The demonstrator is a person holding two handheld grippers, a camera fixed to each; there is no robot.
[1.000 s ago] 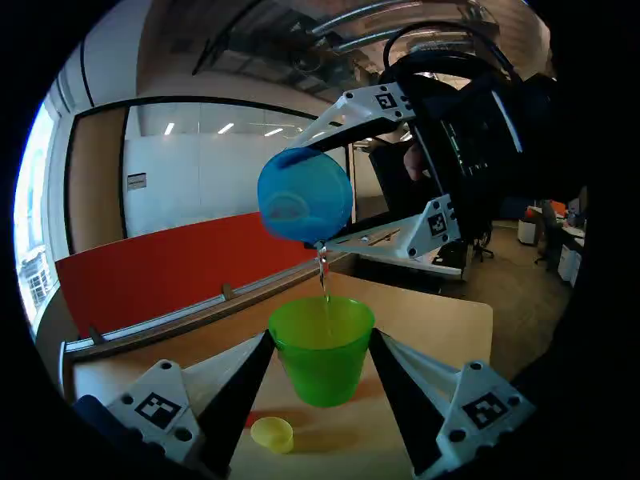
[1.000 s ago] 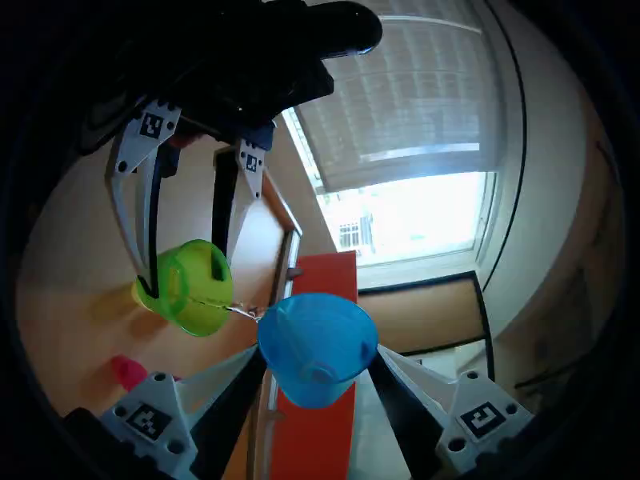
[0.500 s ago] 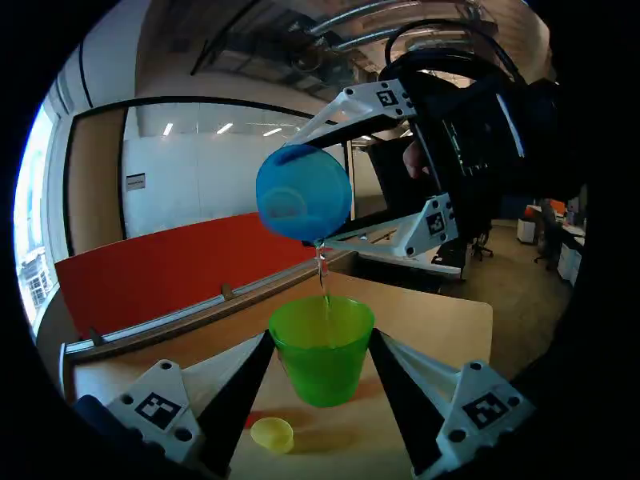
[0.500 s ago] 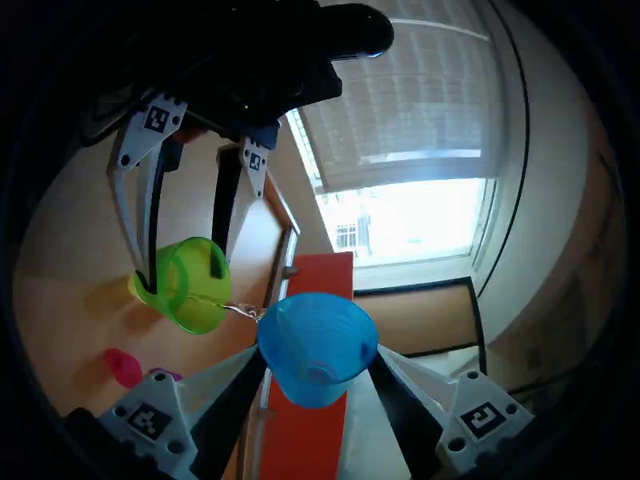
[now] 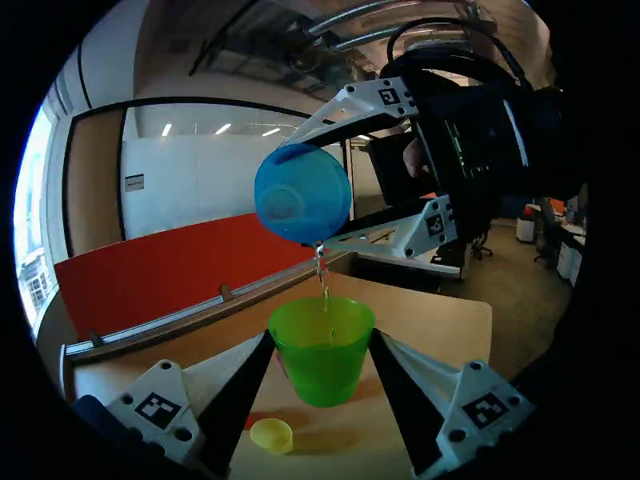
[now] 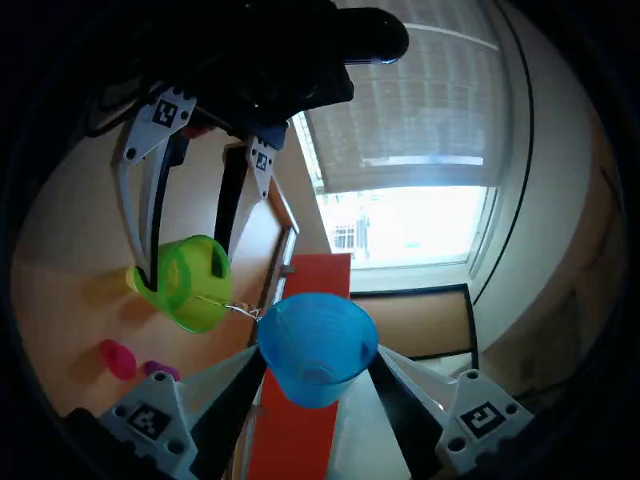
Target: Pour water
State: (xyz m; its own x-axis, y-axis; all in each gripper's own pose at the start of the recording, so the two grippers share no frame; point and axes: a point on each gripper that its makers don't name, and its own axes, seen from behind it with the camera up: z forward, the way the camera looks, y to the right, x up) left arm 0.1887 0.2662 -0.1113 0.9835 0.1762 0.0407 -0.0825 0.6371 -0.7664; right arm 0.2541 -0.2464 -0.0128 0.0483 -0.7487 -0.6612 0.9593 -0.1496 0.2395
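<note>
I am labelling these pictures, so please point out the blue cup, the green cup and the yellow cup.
blue cup [image 5: 316, 192]: left gripper view, outer wall.
green cup [image 5: 322, 366]: left gripper view, front wall.
yellow cup [image 5: 272, 434]: left gripper view, its middle.

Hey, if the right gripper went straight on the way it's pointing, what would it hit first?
Probably the red partition behind the blue cup that the right gripper grips; the green cup sits aside. Depth is unclear.
</note>
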